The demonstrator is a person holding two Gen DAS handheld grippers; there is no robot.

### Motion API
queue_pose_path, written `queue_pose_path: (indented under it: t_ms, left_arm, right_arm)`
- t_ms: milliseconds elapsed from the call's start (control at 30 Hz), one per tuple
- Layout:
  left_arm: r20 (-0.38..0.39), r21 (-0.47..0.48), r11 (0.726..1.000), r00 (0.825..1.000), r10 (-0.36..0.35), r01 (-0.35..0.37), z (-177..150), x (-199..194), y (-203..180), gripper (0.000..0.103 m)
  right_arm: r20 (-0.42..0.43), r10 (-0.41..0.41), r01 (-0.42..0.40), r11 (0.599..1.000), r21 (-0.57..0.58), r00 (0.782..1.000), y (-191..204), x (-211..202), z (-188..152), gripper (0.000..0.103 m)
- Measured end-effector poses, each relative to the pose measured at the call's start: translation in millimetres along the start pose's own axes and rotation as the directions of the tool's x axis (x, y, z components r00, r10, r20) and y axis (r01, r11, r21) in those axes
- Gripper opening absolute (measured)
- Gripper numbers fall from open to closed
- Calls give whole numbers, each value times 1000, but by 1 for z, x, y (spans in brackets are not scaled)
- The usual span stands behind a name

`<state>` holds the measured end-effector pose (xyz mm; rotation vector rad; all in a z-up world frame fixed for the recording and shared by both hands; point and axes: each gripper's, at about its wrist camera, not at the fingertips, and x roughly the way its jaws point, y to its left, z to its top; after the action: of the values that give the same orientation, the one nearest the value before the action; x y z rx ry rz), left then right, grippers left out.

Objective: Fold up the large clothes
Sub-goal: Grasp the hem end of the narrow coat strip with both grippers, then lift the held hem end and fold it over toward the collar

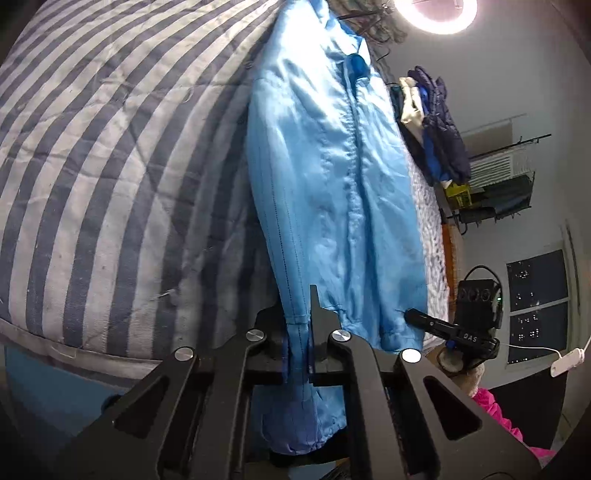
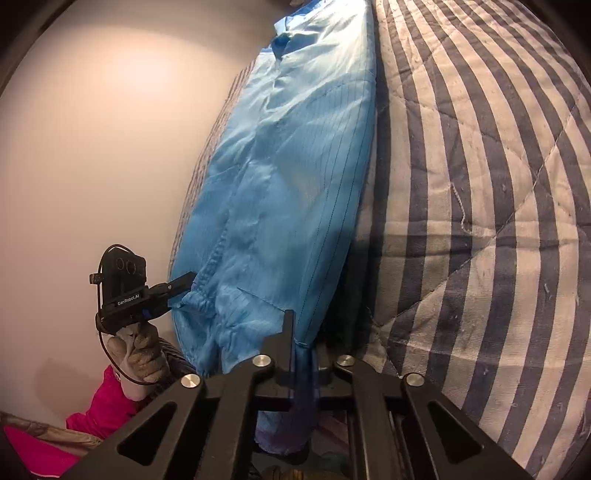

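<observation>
Jacket (image 1: pixel 332 184), pale blue, lies stretched lengthwise on the striped quilt (image 1: pixel 110 166) of the bed, hem nearest us, collar far off. Closest in, the left gripper (image 1: pixel 299 325) has its fingers clamped tight on one hem corner, cloth bunched between them. Same story on the other side: the right gripper (image 2: pixel 299 343) is pinched shut on the opposite hem corner. Gripping both corners looks like the setup for carrying the hem up toward the collar, a fold across the middle. The left view alone shows the room beyond: a heap of clothes (image 1: pixel 432 122), a ring light (image 1: pixel 436 14), a dark window (image 1: pixel 537 306). The right view alone gives the gloved hand (image 2: pixel 142 354) under the left gripper, a pink sleeve (image 2: pixel 107 402), and a bare wall (image 2: pixel 92 147).
</observation>
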<state>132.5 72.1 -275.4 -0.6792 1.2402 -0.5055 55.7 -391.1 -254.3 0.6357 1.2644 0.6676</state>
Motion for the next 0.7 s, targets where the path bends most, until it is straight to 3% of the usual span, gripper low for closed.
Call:
queue_pose_path:
  t_ms: [200, 433, 567, 700]
  left_arm:
    - [38, 22, 998, 997, -61, 60, 12, -10, -24, 2]
    - [110, 40, 993, 987, -119, 116, 46, -25, -51, 2]
    - [147, 75, 992, 983, -110, 100, 76, -30, -66, 2]
    - [175, 104, 993, 982, -76, 58, 111, -23, -79, 2]
  right_arm:
    - [59, 97, -98, 995, 10, 993, 6, -8, 6, 1]
    - [147, 142, -140, 990, -22, 979, 27, -28, 40, 1]
    - [183, 121, -112, 992, -59, 976, 41, -36, 68, 1]
    - [216, 7, 16, 994, -104, 976, 59, -38, 109, 1]
